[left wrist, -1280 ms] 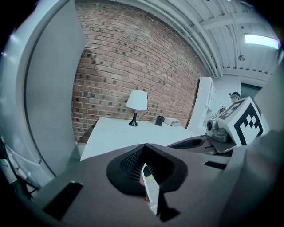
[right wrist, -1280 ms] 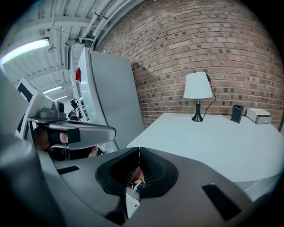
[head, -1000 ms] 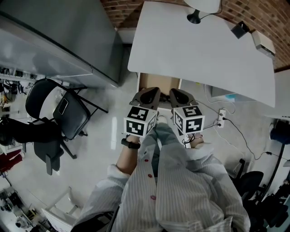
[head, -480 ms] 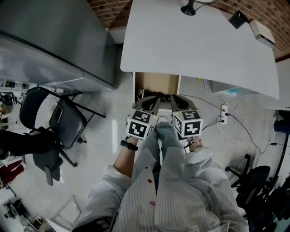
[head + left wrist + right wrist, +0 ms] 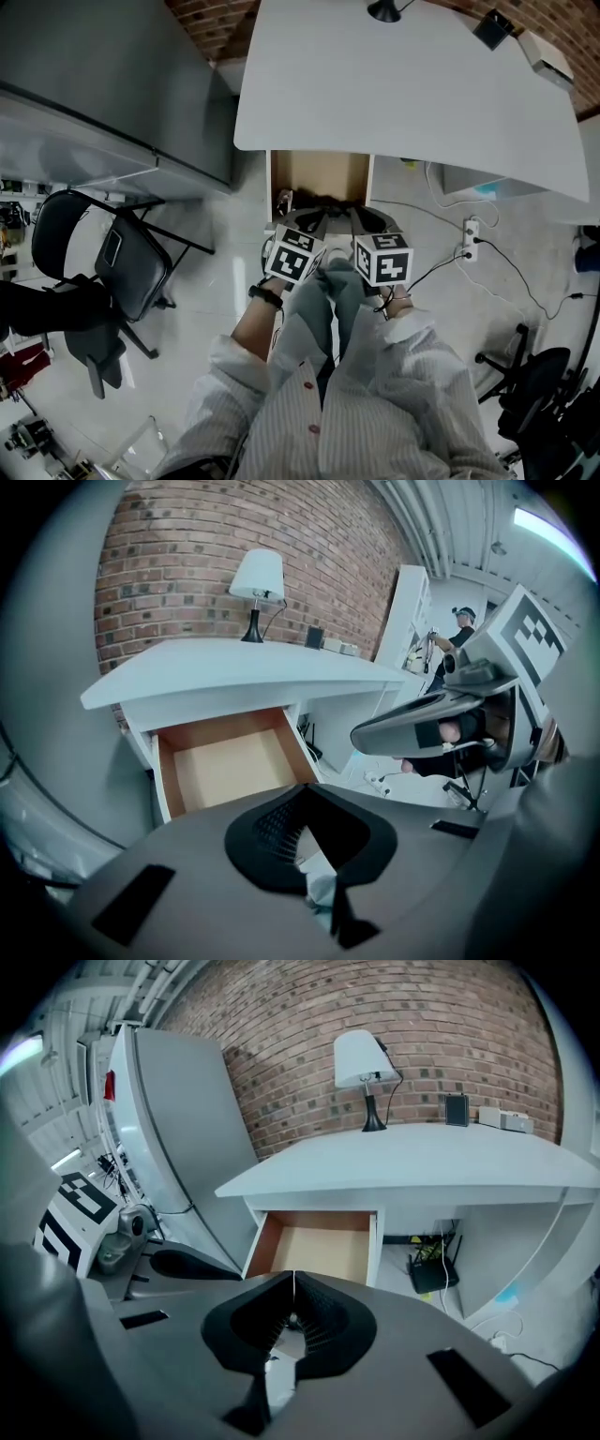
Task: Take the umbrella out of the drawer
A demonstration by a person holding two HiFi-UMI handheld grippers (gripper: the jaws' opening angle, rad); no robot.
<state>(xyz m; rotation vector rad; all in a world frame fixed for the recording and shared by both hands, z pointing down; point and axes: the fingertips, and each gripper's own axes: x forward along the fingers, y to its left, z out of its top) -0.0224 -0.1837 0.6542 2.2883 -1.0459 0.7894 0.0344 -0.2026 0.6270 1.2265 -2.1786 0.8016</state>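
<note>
The wooden drawer [image 5: 317, 175] stands pulled out under the white desk [image 5: 403, 84]. The part of its floor that shows [image 5: 230, 761] [image 5: 323, 1246] is bare, and I see no umbrella. Its near end is hidden behind my jaws. My left gripper [image 5: 307, 219] and right gripper [image 5: 362, 219] hover side by side just in front of the drawer, both pointing down towards it. Each has its tips together with nothing between them, left gripper [image 5: 302, 787] and right gripper [image 5: 293, 1276].
A tall grey cabinet [image 5: 94, 84] stands left of the desk, with a black folding chair [image 5: 112, 262] beside it. A lamp [image 5: 364, 1063] sits on the desk. A router [image 5: 431, 1274] and cables lie under it, and a power strip [image 5: 471, 239] lies on the floor at right.
Both grippers have sunk together towards the drawer, which now sits closer in front of them. Both stayed shut.
</note>
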